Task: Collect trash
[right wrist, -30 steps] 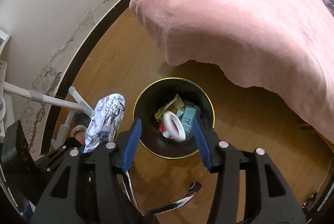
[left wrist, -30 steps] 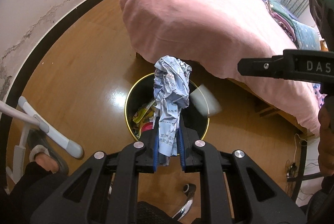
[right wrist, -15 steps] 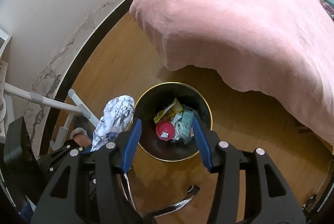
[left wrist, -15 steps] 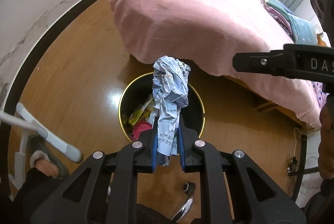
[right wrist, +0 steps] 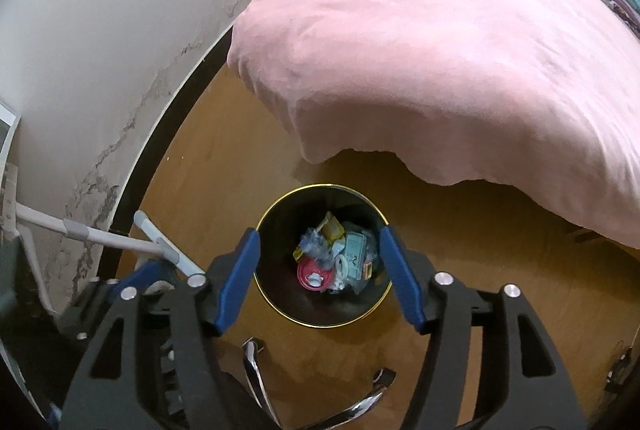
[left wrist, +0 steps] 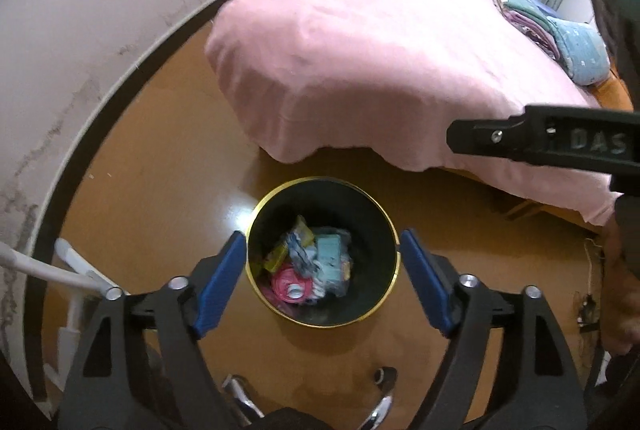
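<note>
The crumpled blue-and-white printed paper [left wrist: 301, 253] lies inside the round black waste bin with a gold rim [left wrist: 256, 230], on top of the other refuse. Beside it in the bin rest a pink round lid [left wrist: 289, 280], a pale teal carton [left wrist: 330, 257] and a yellow wrapper [left wrist: 298, 236]; the items overlap, so their lower parts are hidden and their labels cannot be read.

The left gripper [left wrist: 322, 276] hangs above the bin with its blue-padded fingers [left wrist: 218, 284] spread wide and holding nothing. The right gripper [right wrist: 320, 278] is likewise above the bin, fingers [right wrist: 238, 280] apart and empty. In the left wrist view only a black side bar of the right gripper is seen at the right edge; the rest is cut off.

The bin stands on the brown wooden floor [left wrist: 160, 165], just in front of the bed under a pink cover [left wrist: 380, 61]. A white tubular frame [right wrist: 100, 236] stands near the wall, partly hidden by the left gripper body. Chrome chair legs [right wrist: 256, 370] are cut off at the lower edge.
</note>
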